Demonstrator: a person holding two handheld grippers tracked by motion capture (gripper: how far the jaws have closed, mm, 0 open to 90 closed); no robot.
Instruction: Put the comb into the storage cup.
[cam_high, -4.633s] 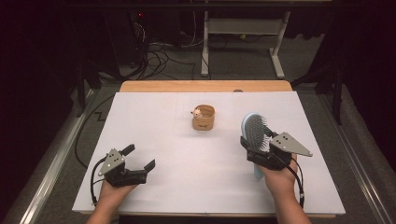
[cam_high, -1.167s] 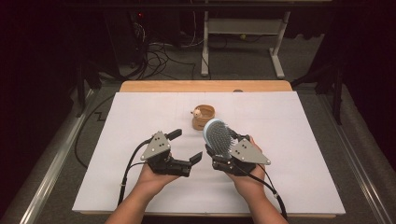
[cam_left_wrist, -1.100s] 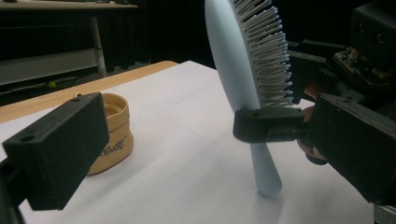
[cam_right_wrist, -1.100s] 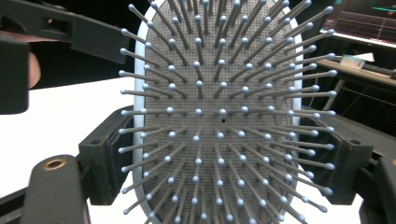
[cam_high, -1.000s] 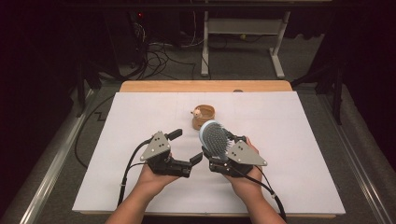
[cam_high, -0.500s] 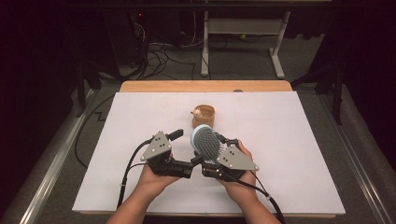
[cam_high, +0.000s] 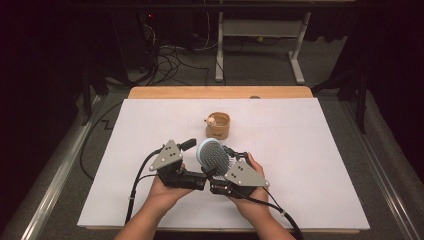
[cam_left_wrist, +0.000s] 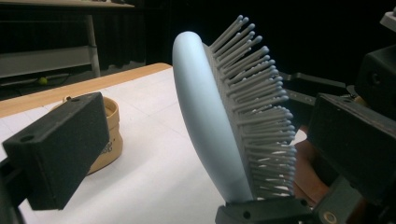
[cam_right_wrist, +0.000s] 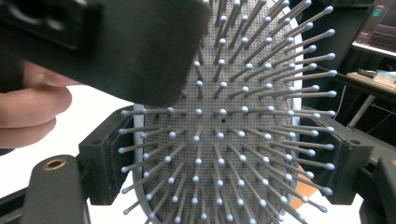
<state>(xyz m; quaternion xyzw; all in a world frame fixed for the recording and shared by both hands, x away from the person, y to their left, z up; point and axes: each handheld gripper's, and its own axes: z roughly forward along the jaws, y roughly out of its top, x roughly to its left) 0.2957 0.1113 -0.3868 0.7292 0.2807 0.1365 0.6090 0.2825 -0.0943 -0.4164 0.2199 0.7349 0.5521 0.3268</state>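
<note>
Now hairbrush (cam_high: 214, 156) nearer left claw (cam_high: 197, 180) than before.

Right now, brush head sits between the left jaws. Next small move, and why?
Probably close the left gripper on the hairbrush. Its jaws stand open on either side of the brush head, one pad clear of the smooth back, while the right gripper clamps the brush lower down. Gripping first looks wise before the right lets go.

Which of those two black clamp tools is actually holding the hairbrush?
The right gripper: its fingers clamp the base of the pale blue hairbrush. The left gripper stands open beside the brush head.
</note>
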